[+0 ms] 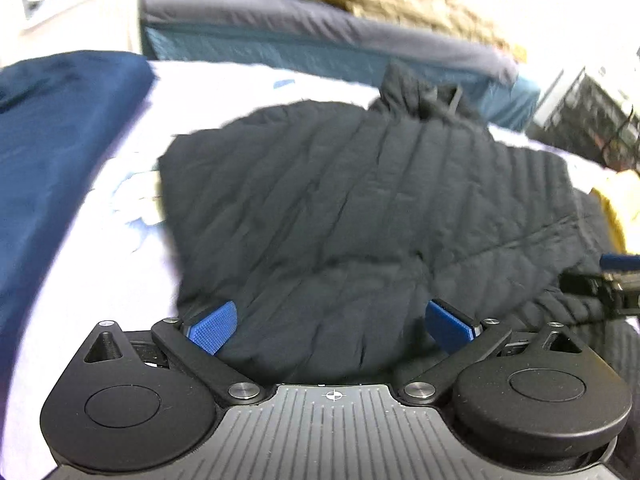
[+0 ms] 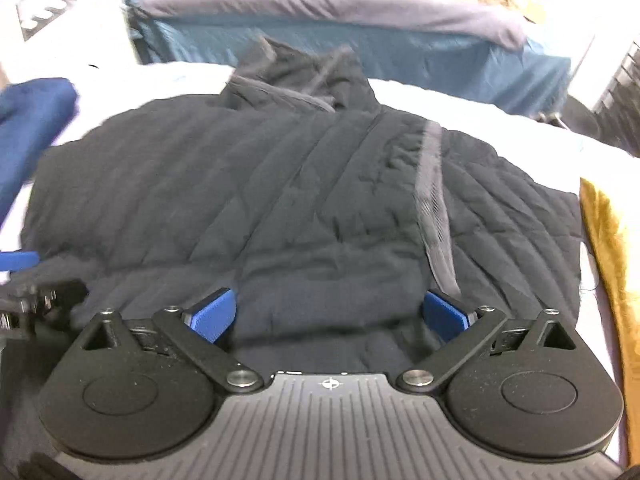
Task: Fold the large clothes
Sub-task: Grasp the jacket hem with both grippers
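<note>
A: What lies there, left to right?
B: One blue cloth (image 1: pixel 60 140), one black jacket (image 1: pixel 360 208) spread on the white bed (image 1: pixel 120 272), one yellow cloth (image 2: pixel 608 240).
A: The grippers?
B: Two: left gripper (image 1: pixel 332 326) and right gripper (image 2: pixel 330 314), jaws spread wide, holding nothing.

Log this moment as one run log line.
task: fold large clothes | left gripper: open, empty | right gripper: open, empty | black jacket: spread on white sheet, not yet folded

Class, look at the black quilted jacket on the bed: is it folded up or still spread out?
Mostly spread out. The black quilted jacket lies broad across the white bed, collar at the far end; one front panel overlaps the other.
</note>
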`<act>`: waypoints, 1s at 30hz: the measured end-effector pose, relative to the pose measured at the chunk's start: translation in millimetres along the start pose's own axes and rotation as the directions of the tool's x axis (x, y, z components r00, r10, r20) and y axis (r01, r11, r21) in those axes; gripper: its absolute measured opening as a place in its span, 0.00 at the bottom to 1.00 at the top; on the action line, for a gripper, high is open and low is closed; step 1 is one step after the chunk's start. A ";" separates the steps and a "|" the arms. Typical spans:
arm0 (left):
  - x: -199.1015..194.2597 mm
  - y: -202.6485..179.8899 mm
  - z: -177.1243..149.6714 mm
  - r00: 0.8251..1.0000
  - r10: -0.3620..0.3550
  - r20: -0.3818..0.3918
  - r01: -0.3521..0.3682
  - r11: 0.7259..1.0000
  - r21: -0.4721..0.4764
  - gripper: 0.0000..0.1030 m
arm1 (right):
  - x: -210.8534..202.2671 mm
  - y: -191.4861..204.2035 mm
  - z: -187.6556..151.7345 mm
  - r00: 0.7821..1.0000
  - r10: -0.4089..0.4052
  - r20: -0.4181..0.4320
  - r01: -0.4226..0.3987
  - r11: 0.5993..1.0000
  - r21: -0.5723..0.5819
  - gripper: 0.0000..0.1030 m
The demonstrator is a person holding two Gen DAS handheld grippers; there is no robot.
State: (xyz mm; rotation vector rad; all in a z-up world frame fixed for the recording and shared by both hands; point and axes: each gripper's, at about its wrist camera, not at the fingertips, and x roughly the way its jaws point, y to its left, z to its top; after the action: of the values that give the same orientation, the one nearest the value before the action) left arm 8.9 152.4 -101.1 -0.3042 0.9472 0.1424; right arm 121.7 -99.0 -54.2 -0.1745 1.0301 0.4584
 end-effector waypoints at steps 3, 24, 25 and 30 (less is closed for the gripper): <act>-31.6 9.3 -29.6 0.999 0.036 -0.022 -0.037 0.997 -0.063 1.00 | -26.6 -19.3 -28.4 0.998 0.070 0.002 -0.070 0.997 -0.026 0.95; -89.7 15.1 -152.9 0.982 -0.029 -0.185 -0.037 0.939 -0.341 1.00 | -98.6 -189.2 -173.6 0.943 0.312 -0.118 -0.250 0.895 0.370 0.89; -89.3 15.7 -155.6 0.981 -0.039 -0.188 -0.029 0.938 -0.344 1.00 | -98.8 -188.9 -176.3 0.940 0.318 -0.126 -0.253 0.894 0.370 0.88; -92.1 23.8 -166.6 0.974 -0.069 -0.214 -0.005 0.945 -0.327 1.00 | -94.6 -193.3 -192.5 0.915 0.369 -0.162 -0.274 0.865 0.420 0.80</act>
State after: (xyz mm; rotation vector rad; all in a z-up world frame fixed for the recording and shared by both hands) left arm -179.6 123.2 -121.4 -0.6523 1.1416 0.2398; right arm 16.0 -365.9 -85.5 0.3166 1.3763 0.5345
